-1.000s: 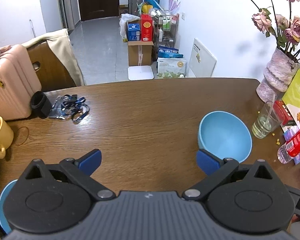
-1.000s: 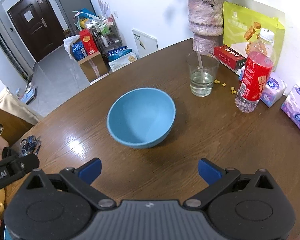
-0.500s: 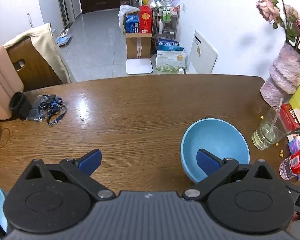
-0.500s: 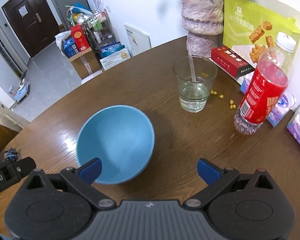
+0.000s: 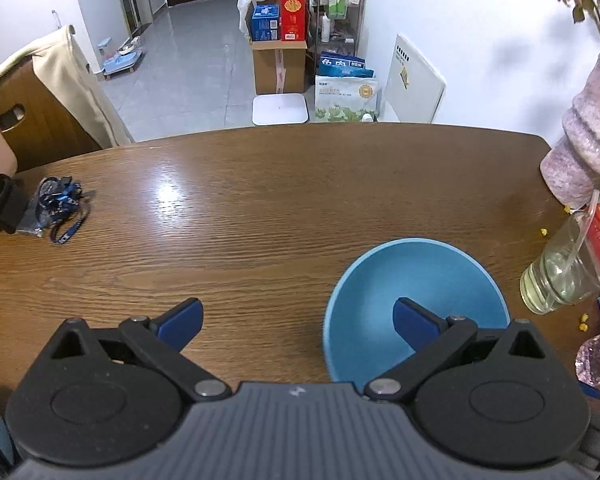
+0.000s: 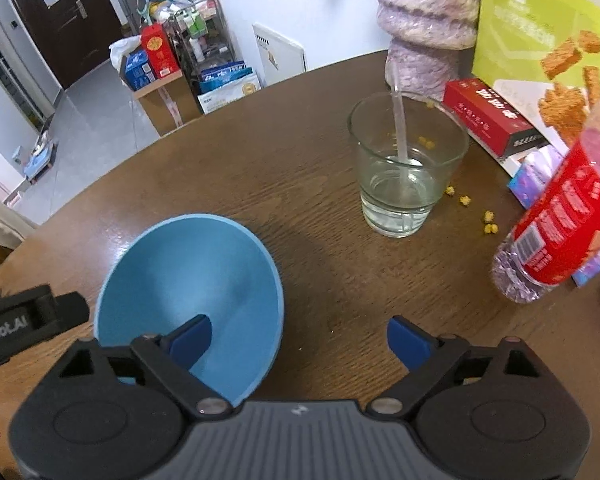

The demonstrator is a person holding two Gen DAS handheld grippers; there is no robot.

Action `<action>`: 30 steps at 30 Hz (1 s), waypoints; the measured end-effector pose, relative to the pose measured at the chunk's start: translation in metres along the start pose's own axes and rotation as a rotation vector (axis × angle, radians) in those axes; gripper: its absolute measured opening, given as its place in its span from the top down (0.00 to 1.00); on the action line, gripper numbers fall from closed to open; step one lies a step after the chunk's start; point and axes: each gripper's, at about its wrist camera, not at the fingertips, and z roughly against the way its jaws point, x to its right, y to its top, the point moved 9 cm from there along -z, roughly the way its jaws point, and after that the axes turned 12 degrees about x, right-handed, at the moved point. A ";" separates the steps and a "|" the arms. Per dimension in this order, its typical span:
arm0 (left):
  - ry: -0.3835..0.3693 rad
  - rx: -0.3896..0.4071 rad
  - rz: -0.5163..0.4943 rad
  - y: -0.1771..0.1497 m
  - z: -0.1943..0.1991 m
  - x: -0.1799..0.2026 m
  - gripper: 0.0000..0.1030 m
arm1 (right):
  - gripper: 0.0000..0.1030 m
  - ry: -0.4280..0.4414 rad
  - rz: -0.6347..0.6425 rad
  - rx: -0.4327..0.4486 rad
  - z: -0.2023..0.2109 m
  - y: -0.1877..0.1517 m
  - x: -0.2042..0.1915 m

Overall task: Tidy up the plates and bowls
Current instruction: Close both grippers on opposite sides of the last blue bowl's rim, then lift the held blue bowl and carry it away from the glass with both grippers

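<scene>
Both cameras sit on the grippers, close above the table, tilted steeply down along the fingers. The left view faces the far edge and the floor beyond; the right view looks from further right toward the glass. Both share the bowl, glass and doorway.

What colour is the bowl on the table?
The bowl is plain light blue, inside and out; the right wrist view shows it best.
</scene>
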 end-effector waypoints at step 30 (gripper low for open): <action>-0.023 -0.080 -0.024 -0.029 -0.046 0.022 0.88 | 0.94 0.082 -0.026 -0.052 -0.046 -0.009 -0.009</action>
